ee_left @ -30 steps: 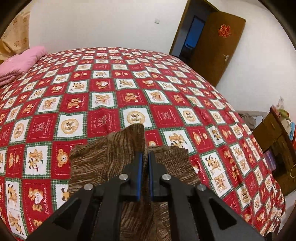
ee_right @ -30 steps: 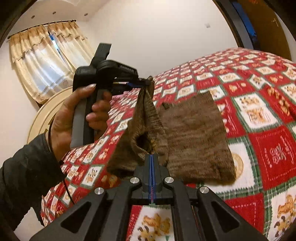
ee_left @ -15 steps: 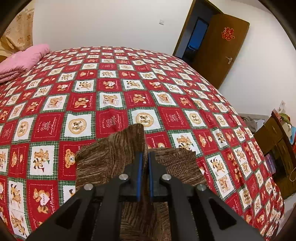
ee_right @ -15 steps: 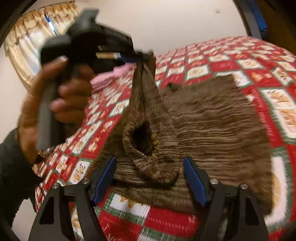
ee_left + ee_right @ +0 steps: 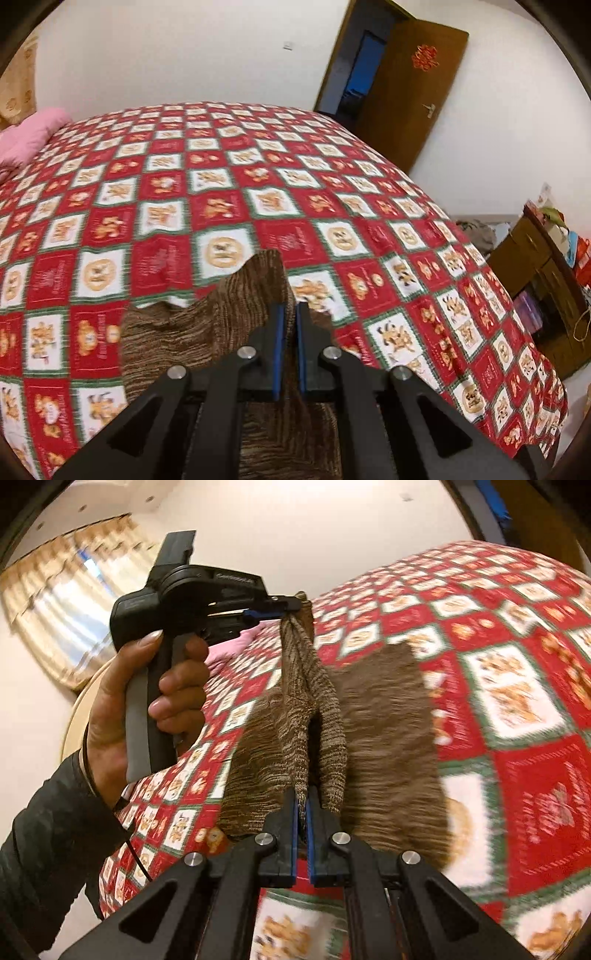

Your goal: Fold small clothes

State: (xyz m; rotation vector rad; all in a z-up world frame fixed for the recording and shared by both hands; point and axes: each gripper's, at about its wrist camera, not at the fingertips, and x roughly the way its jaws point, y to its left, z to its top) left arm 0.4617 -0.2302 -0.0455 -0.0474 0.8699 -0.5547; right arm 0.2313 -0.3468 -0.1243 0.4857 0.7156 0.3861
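**Brown knit top held up over the teddy bear bedspread**

The whole working surface is a bed with a red, white and green checkered bedspread [image 5: 229, 192] printed with little bears. It fills most of both views. A pink blanket [image 5: 26, 136] sits at the far left corner by a yellowish curtain [image 5: 66, 616]. Walls are plain white, a brown wooden door [image 5: 410, 96] with a red ornament stands open at the back, and a cluttered wooden cabinet [image 5: 535, 280] is off to the right.

The brown sweater [image 5: 388, 738] lies partly on the bed, with one bit lifted. The left claw [image 5: 291, 607], in a hand [image 5: 147, 709] with a dark sleeve, is clenched on the raised end. The right claw [image 5: 302, 805] is clamped on the lower end of that same lifted strip.
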